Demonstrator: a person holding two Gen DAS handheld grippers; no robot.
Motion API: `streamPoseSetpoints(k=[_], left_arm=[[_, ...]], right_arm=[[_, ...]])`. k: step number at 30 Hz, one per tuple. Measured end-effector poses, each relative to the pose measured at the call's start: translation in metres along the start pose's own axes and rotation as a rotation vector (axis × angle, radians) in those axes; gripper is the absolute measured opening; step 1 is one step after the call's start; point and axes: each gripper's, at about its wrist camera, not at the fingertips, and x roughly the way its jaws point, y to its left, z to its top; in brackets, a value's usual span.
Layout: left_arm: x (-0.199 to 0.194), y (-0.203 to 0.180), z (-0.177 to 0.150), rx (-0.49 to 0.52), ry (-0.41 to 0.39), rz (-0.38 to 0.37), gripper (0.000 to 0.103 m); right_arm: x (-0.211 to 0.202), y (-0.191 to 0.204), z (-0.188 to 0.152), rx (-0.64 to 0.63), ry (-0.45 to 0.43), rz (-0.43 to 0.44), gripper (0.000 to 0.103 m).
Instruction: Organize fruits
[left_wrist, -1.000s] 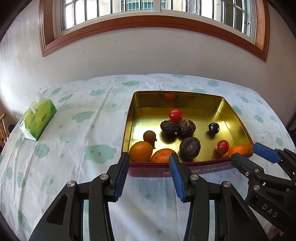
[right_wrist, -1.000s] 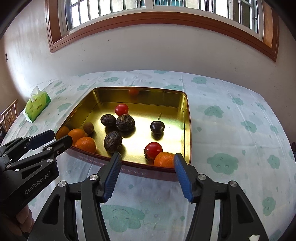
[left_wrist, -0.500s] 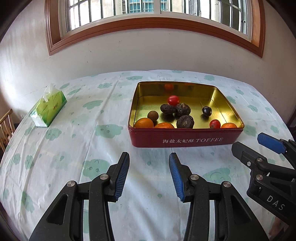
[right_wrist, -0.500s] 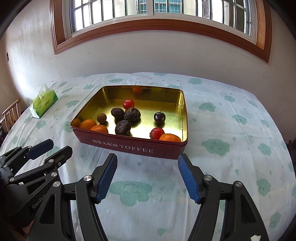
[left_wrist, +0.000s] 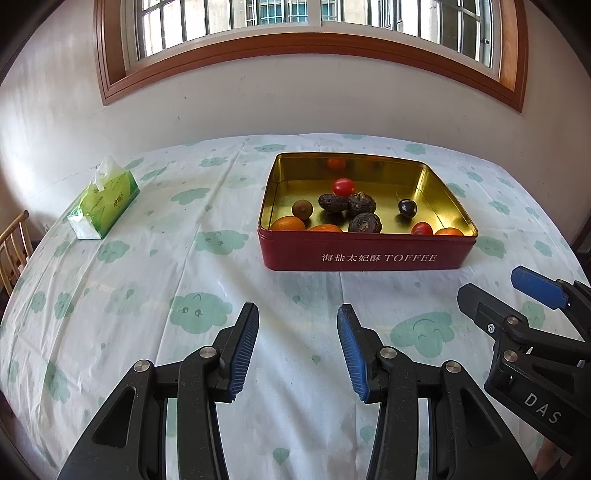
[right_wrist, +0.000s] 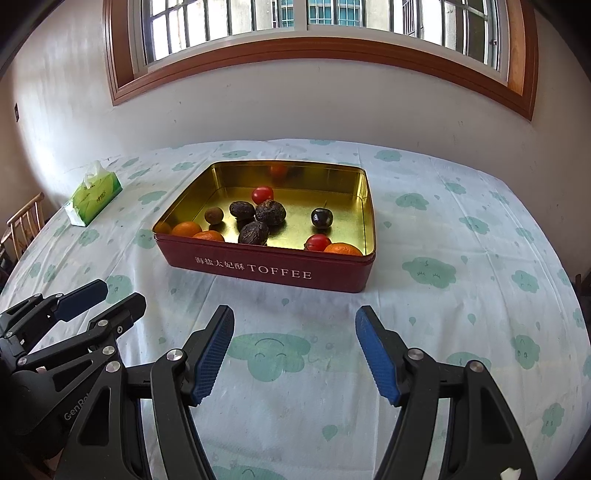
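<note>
Toffee tin (left_wrist: 364, 254) – red outside, gold inside, lid off – sits on the table toward the far edge, right of centre. All the fruit is inside it: three oranges along the near wall, two at the near-left corner (left_wrist: 288, 223) and one at the near-right corner (left_wrist: 448, 232); three wrinkled dark fruits (left_wrist: 364, 221) clustered mid-tin; a cherry tomato (left_wrist: 343, 186) behind them and a second one (left_wrist: 422, 228) by the right orange; a dark cherry (left_wrist: 407, 208) right of centre; a small brown round fruit (left_wrist: 302, 209) on the left. An orange-red blur on the far wall looks like a reflection, cannot tell.

Change: both grippers have pulled back from the tin. A second ago they hung right over its near wall; now bare tablecloth (left_wrist: 166, 258) lies between fingertips and tin. Left gripper (left_wrist: 297, 347) is released, narrow gap, nothing between the pads. Right gripper (right_wrist: 295, 349) is also released and empty – its jaws have just been opening, now clearly wider than the left.

Reading: no fruit lies loose on the cloth, so collecting looks done and this is a retreat. Unless sorting by kind inside the tin is wanted – then it is unfinished, kinds are mixed.

Green tissue pack (left_wrist: 105, 205) sits near the left edge, well apart; wooden chair (left_wrist: 13, 243) past that edge.
</note>
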Motion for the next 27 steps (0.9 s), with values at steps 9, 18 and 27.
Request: streamPoseSetpoints(k=[9,18,27], left_arm=[[-0.0022,0.0004,-0.0006,-0.003,0.002,-0.004,0.046],[0.0007,0.0013,-0.0016,-0.008,0.017,-0.01,0.046],[0.0022,0.0004,-0.0019,-0.011,0.02,-0.014,0.046]], right_arm=[[-0.0001,-0.0023,-0.0029,0.002,0.007,-0.006,0.067],[0.0021,-0.0006,-0.0039,-0.005,0.017,-0.007,0.067],[0.0039,0.0002,-0.005,-0.006,0.023,-0.012,0.068]])
